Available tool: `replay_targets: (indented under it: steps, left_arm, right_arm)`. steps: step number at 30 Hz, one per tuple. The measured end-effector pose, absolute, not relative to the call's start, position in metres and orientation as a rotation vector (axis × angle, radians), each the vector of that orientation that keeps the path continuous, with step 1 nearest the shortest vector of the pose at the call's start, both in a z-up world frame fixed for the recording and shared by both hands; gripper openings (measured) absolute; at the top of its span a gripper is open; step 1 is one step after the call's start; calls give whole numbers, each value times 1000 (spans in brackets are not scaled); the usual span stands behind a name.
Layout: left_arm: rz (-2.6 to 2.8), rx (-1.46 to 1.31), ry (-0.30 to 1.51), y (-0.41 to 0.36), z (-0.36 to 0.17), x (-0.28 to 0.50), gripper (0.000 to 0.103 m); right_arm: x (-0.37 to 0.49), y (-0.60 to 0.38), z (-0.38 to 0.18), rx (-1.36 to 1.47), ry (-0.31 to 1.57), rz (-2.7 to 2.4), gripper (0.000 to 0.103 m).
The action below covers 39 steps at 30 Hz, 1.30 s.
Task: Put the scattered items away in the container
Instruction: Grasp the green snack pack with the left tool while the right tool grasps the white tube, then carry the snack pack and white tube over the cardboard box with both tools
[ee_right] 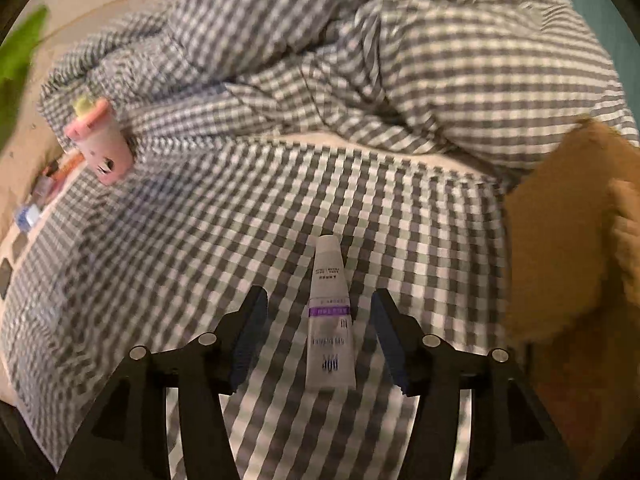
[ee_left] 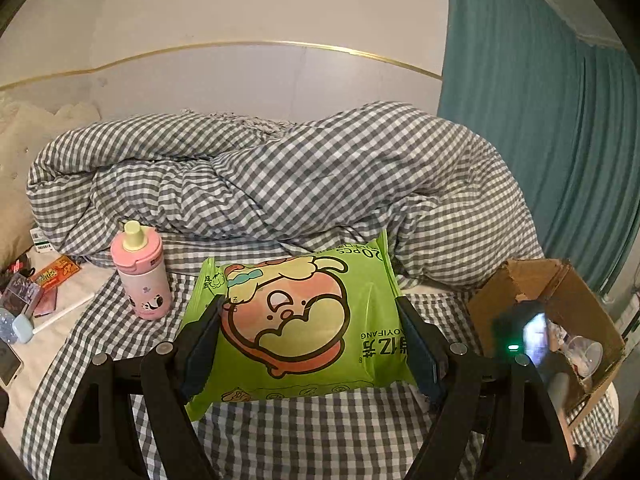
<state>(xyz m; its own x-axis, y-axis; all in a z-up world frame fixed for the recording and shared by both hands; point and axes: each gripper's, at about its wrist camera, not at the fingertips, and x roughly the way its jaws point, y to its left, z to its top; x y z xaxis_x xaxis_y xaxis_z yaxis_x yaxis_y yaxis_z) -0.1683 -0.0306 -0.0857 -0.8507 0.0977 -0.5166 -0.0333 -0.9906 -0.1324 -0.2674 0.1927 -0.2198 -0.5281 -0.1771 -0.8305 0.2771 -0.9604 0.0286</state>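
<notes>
My left gripper [ee_left: 309, 304] is shut on a green wet-wipes pack [ee_left: 304, 328] with a cartoon print, and holds it by its two short sides above the checked sheet. A pink bottle [ee_left: 142, 276] with a pale yellow cap stands to its left. The open cardboard box [ee_left: 560, 292] lies at the right, with a clear cup [ee_left: 586, 354] inside. In the right wrist view, my right gripper [ee_right: 319, 294] is open just above a white tube [ee_right: 330, 312] with a purple band. The tube lies flat between the jaws, and neither pad touches it. The box [ee_right: 560, 240] is blurred at the right.
A bunched checked duvet [ee_left: 280, 176] fills the back of the bed. Small items lie at the left edge on white sheet: a red snack packet [ee_left: 56, 270], a phone [ee_left: 8, 364] and several others. A teal curtain [ee_left: 540, 120] hangs at the right behind the box.
</notes>
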Motion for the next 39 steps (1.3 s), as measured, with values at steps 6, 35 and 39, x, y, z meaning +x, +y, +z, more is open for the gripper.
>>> replay_targets:
  steps: [6, 35, 39]
  left_arm:
    - [2970, -846, -158, -37, -91, -173, 82]
    - [2948, -636, -141, 17, -6, -87, 82]
    - [2940, -582, -139, 28, 9, -69, 82]
  right_arm:
    - [-289, 178, -258, 1457, 234, -2494, 49]
    - [-153, 233, -53, 952, 48, -2744, 28]
    - [-124, 249, -23, 866, 38, -2792, 28]
